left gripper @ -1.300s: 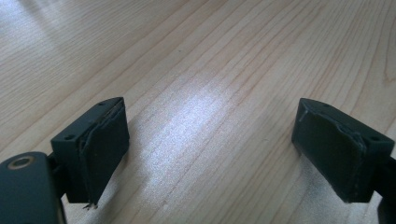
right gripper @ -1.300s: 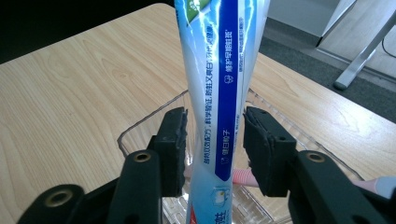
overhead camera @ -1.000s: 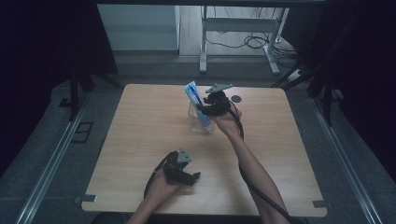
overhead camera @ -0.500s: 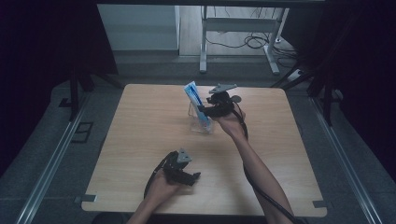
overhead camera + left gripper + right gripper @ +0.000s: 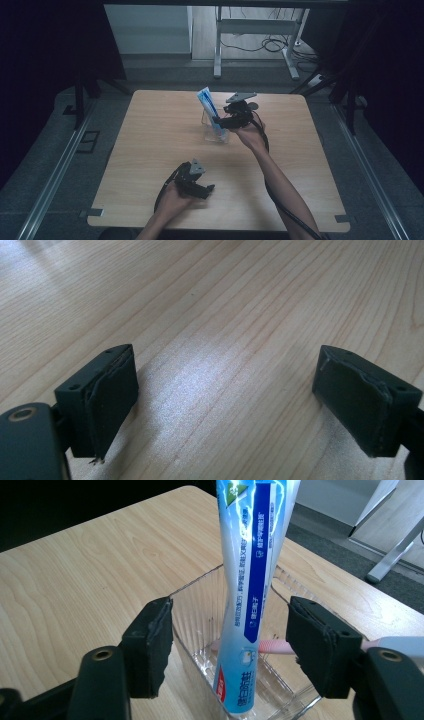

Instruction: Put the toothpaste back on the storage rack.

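right gripper point(image 5: 227, 645) jaws apart around toothpaste tube point(image 5: 252, 590), upright in clear box point(image 5: 200, 600), probably just dropped in | left gripper point(image 5: 225, 400) jaws apart, idling on near table point(image 5: 150, 130)

L tongs point(image 5: 200, 188): low near desk's front edge, jaws wide apart, nothing btwn them, forearm short in from bottom. R tongs point(image 5: 223, 121): arm stretched fwd to desk's middle, jaws parted, gripping nothing, grey plate on top.
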`<state>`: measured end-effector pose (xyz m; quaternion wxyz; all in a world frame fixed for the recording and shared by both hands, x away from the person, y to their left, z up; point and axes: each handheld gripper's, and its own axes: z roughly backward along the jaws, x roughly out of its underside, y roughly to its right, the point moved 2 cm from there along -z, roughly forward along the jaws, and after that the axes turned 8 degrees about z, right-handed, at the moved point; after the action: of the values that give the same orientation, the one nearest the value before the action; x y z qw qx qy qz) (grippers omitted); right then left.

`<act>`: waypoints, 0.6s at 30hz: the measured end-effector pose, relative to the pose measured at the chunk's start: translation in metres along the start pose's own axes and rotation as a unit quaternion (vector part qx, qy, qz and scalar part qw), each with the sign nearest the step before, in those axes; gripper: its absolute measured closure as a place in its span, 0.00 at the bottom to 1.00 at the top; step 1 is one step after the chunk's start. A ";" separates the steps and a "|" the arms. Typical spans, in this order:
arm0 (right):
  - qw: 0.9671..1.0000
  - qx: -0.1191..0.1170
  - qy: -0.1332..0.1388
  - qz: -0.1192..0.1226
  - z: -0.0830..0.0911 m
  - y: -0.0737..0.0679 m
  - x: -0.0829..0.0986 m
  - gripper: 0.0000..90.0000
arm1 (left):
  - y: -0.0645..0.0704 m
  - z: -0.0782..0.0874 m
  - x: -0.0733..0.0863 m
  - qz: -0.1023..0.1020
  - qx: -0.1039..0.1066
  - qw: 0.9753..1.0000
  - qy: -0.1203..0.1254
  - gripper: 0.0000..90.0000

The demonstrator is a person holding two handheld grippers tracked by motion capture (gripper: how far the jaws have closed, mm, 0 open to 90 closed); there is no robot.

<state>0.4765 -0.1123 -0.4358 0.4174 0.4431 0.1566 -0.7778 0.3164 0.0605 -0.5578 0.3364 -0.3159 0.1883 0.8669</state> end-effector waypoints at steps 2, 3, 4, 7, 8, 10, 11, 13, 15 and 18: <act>1.000 -0.008 0.004 0.002 0.002 -0.001 0.001 0.35 | 0.000 0.000 0.000 0.001 0.000 1.000 0.000 0.12; 1.000 -0.011 0.004 0.004 0.003 -0.002 0.002 0.34 | 0.000 0.000 0.000 0.001 0.000 1.000 0.000 0.12; 1.000 -0.011 0.005 0.005 0.003 -0.002 0.003 0.34 | 0.000 0.000 0.000 0.001 0.000 1.000 0.000 0.12; 1.000 -0.016 0.003 0.009 0.005 -0.004 0.005 0.31 | 0.000 0.000 0.000 0.001 0.000 1.000 0.000 0.12; 1.000 -0.017 0.003 0.010 0.006 -0.004 0.006 0.30 | 0.000 0.000 0.000 0.001 0.000 1.000 0.000 0.12; 1.000 -0.015 0.003 0.009 0.007 -0.005 0.008 0.27 | 0.000 0.000 0.000 0.001 0.001 1.000 0.000 0.12; 1.000 -0.013 0.004 0.009 0.008 -0.005 0.009 0.26 | 0.000 0.000 0.000 0.001 0.001 1.000 0.001 0.12; 1.000 -0.013 0.008 0.006 0.010 -0.005 0.011 0.24 | 0.000 0.000 0.000 0.001 0.001 1.000 0.000 0.12; 1.000 -0.011 0.009 0.005 0.012 -0.004 0.014 0.23 | 0.000 0.000 0.000 0.001 0.001 1.000 0.000 0.12; 1.000 -0.013 0.011 0.003 0.015 -0.004 0.016 0.21 | 0.000 0.000 0.000 0.001 0.001 1.000 0.000 0.12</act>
<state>0.4609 -0.1275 -0.4414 0.4238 0.4470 0.1698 -0.7692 0.3163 0.0604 -0.5579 0.3353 -0.3159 0.1893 0.8672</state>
